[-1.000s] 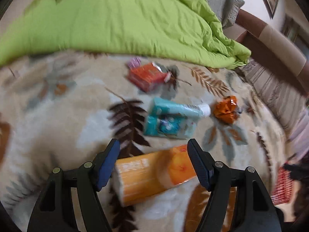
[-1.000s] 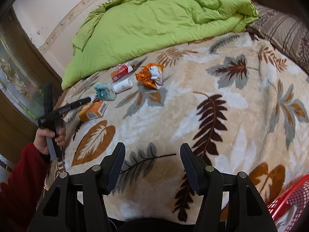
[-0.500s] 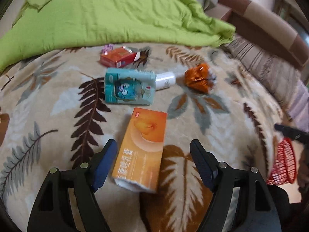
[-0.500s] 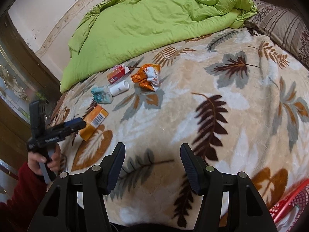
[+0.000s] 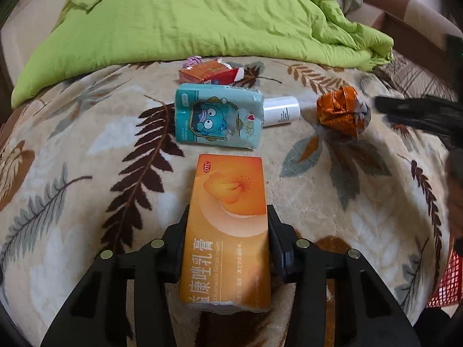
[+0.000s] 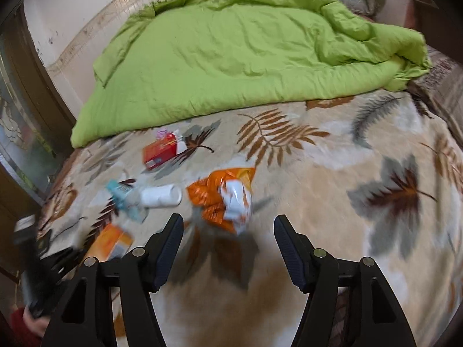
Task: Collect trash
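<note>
Orange box (image 5: 228,231) lies on blanket (image 5: 72,202) near its front edge, long axis along left gripper (image 5: 227,248) | jaws closing, clamped on box sides | right gripper (image 6: 228,248) opening, empty, crumpled wrapper (image 6: 222,199) just ahead

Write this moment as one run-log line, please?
left gripper: closing on orange box | right gripper: opening, empty, above crumpled orange wrapper | still on blanket: teal packet, white bottle

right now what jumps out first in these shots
The orange medicine box fills the foreground, the left gripper closing on its sides. Behind it on the leaf-print blanket lie a teal tissue pack and crumpled orange wrapper; the right gripper is opening there.
</note>
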Demonstrator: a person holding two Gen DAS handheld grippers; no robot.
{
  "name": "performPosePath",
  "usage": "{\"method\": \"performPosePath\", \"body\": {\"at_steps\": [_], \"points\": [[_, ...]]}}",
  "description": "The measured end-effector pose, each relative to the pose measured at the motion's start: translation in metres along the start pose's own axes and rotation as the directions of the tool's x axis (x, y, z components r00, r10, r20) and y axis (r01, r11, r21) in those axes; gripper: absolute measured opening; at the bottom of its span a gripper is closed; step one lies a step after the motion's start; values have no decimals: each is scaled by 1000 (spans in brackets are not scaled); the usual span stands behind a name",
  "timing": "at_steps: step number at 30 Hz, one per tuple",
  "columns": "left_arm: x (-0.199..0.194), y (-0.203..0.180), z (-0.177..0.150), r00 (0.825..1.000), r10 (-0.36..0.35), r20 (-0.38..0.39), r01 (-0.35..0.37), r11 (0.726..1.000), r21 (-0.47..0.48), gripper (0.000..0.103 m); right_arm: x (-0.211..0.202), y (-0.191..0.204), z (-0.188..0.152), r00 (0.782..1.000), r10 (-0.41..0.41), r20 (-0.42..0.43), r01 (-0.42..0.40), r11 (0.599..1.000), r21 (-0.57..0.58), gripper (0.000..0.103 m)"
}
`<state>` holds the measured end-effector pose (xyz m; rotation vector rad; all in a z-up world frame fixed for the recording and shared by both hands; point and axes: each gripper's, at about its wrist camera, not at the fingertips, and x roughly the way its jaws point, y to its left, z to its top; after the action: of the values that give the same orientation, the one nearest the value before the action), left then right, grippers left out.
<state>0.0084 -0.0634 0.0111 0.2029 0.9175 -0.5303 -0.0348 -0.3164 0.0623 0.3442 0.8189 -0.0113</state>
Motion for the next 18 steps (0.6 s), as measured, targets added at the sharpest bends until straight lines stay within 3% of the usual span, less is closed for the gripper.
{"method": "performPosePath", "body": {"at_steps": [4, 6, 7, 18], "points": [[-1, -2, -1, 1000, 14, 10, -14, 1000, -7, 45, 39, 0, 6, 999, -24, -26, 25, 1000, 12, 69], [-2, -4, -2, 1000, 18, 17, -18, 1000, -4, 45, 52, 1, 5, 998, -41, -47, 42, 999, 15, 47], [-3, -4, -2, 1000, 17, 19, -17, 1000, -6, 45, 53, 1, 2, 999, -35, -33, 36, 999, 32, 46], [-52, -18, -14, 992, 30, 124, -20, 996, -83, 45, -17, 33, -43, 995, -39, 90, 33, 998, 60, 41]]}}
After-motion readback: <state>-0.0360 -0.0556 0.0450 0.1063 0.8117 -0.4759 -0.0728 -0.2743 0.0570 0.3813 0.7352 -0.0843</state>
